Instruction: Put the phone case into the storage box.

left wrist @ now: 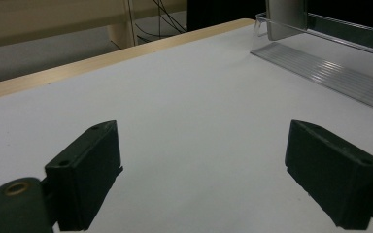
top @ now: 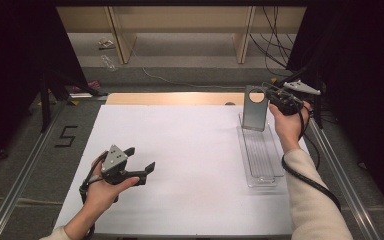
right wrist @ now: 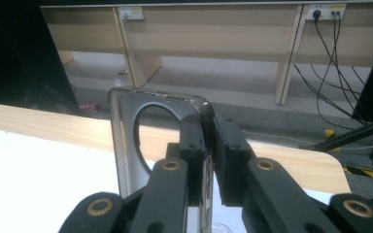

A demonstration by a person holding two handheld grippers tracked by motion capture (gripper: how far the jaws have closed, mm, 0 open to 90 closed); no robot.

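Currently I am observing the right gripper (top: 275, 97) at the far right of the white table (top: 180, 165), with its jaws clamping the upper edge of a clear panel with a round hole (top: 254, 114). In the right gripper view, that panel (right wrist: 126, 141) is standing upright, and the two black pads are pressing its right rim between them, one on each face. In the high view, the panel's lower edge is resting at the far end of a clear ribbed tray (top: 260, 160) that is lying lengthwise along the table's right side.

Meanwhile the left gripper (top: 140, 161) is sitting at the near left of the table, well apart from the tray. Its jaws are standing wide apart, and I am seeing nothing between them in the left gripper view (left wrist: 204, 170), only bare white surface. The tray (left wrist: 330, 73) is showing in that view's upper right.

Regarding writing, I am reading a dark figure "5" (top: 66, 136) marked on the grey floor to the left of the table. I am finding no readable brand or label on the panel, tray or grippers.
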